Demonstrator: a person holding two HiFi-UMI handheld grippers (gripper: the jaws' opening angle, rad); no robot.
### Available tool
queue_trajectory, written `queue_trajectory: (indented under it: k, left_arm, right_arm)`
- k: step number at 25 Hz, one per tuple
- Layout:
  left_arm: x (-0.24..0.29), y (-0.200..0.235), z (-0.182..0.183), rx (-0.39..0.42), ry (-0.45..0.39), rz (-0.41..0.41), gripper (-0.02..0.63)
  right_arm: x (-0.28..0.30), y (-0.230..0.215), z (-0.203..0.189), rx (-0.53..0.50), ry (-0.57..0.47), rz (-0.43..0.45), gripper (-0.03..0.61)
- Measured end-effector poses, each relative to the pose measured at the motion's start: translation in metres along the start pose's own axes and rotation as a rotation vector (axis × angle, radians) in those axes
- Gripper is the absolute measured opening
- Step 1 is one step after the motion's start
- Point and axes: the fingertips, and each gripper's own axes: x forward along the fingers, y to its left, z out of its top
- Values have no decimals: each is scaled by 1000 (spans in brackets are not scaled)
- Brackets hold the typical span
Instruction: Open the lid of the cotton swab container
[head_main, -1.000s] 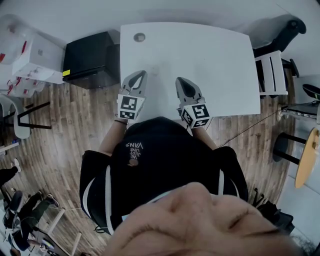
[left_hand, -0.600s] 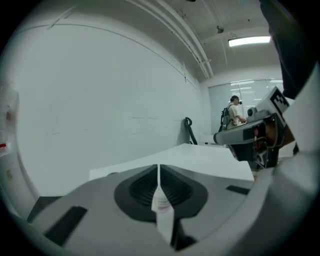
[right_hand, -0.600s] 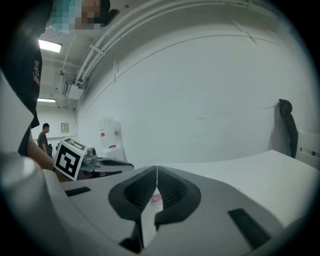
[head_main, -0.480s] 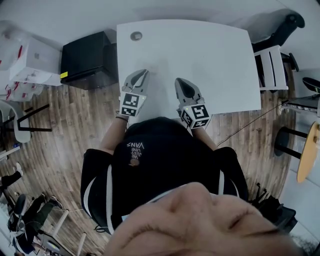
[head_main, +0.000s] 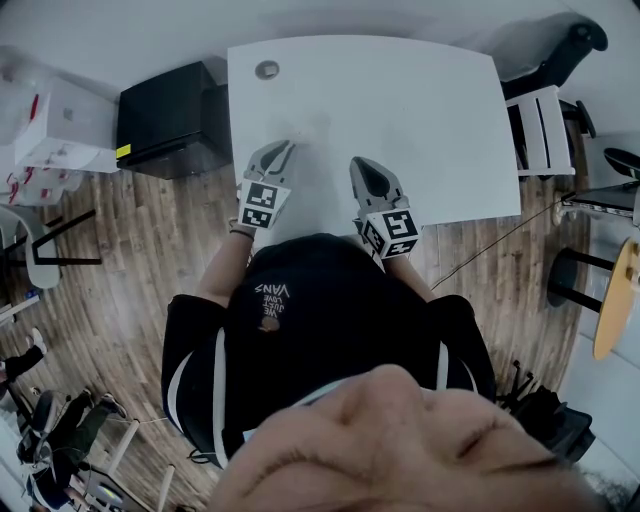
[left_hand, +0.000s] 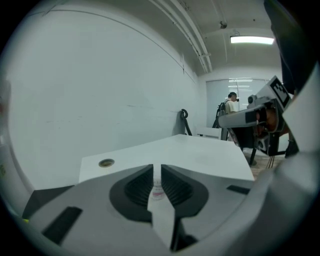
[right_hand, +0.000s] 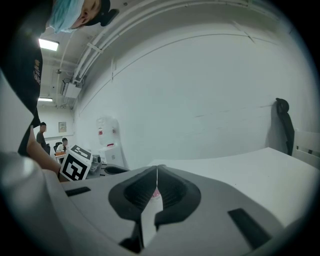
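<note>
A small clear container with a pink label (left_hand: 156, 188) stands on the white table (head_main: 420, 110); I see it only as a sliver through the jaw gap in the left gripper view. A pink bit (right_hand: 156, 193) shows the same way in the right gripper view. In the head view it is a faint smudge (head_main: 297, 126) just beyond both tips. My left gripper (head_main: 285, 146) hovers over the table's near left part, its jaws parted by a narrow slit with nothing in them. My right gripper (head_main: 356, 161) is beside it, jaws closed together and empty.
A round cable hole (head_main: 267, 69) sits in the table's far left corner. A black cabinet (head_main: 165, 120) and white boxes (head_main: 50, 130) stand left of the table, a white chair (head_main: 545, 135) to its right. People stand far off in the room (left_hand: 229, 102).
The left gripper's jaws have parted from touching to a narrow slit, and it has tilted so the table's cable hole shows. The right gripper has barely moved.
</note>
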Motion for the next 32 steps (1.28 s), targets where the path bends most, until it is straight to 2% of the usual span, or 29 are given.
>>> queue_trajectory:
  k: [11, 14, 22, 32]
  left_arm:
    - [13, -5, -21, -5, 62, -31, 34]
    - [17, -8, -25, -11, 75, -47, 122]
    - [34, -8, -42, 14, 108, -74, 230]
    - [56, -5, -55, 20, 135, -69, 264]
  right_arm:
    - [1, -3, -8, 0, 21, -3, 13]
    - [0, -4, -9, -1, 28, -5, 13]
    - [4, -5, -15, 2, 49, -9, 13]
    - [4, -11, -20, 9, 67, -24, 13]
